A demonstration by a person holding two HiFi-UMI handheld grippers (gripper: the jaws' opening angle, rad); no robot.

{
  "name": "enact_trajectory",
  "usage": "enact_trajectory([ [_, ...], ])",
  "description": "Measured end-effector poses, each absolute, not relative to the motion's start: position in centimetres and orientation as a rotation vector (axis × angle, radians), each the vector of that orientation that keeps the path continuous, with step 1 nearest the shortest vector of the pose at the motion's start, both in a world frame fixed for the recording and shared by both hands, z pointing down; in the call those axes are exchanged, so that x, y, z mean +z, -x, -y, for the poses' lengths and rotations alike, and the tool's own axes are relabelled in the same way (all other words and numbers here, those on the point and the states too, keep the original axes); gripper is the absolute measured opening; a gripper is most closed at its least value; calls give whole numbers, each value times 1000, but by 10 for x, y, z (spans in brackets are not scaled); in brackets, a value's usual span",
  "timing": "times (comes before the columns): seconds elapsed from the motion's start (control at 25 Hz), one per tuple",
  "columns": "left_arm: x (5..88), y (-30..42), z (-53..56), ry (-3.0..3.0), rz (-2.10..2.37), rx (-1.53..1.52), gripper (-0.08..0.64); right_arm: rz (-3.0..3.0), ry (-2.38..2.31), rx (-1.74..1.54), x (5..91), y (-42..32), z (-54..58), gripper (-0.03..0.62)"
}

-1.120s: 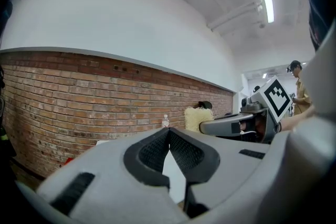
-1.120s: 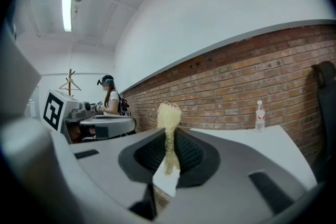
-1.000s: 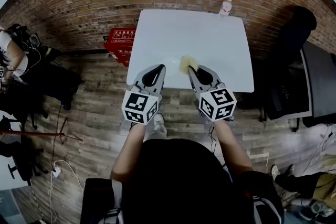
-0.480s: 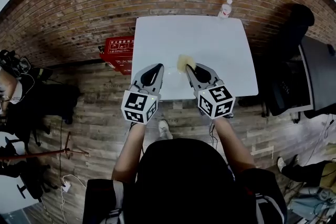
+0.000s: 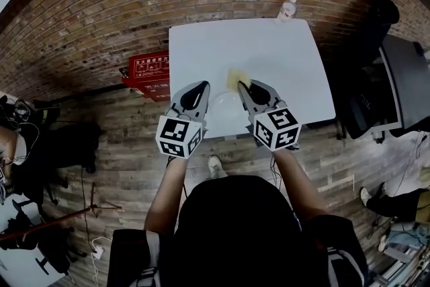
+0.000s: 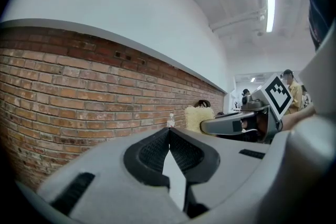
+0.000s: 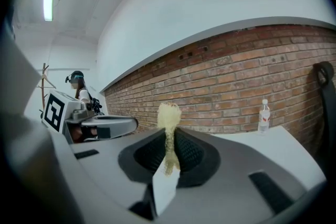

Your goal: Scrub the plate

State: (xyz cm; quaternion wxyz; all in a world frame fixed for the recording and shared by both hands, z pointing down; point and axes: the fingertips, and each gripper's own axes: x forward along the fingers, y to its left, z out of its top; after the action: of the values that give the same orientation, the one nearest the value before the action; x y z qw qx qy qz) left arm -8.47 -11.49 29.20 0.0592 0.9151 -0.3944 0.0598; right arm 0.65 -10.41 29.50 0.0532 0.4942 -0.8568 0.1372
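My right gripper (image 5: 243, 85) clamped on yellow sponge (image 5: 236, 78); my left gripper (image 5: 203, 85) shut, empty. White plate (image 5: 226, 105) lay on worktop (image 5: 269, 50) between both grippers, just beside sponge at its 7 o'clock; right gripper nearer, I judged

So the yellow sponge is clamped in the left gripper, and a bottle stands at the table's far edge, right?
No: the right gripper clamps the yellow sponge, as the right gripper view shows. The bottle does stand at the table's far edge.
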Motion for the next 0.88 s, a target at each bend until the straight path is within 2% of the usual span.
enact_trajectory([
  [0.88, 344, 82, 130, -2731, 962, 195, 19, 2454, -1588, 518, 338, -3, 118, 46],
])
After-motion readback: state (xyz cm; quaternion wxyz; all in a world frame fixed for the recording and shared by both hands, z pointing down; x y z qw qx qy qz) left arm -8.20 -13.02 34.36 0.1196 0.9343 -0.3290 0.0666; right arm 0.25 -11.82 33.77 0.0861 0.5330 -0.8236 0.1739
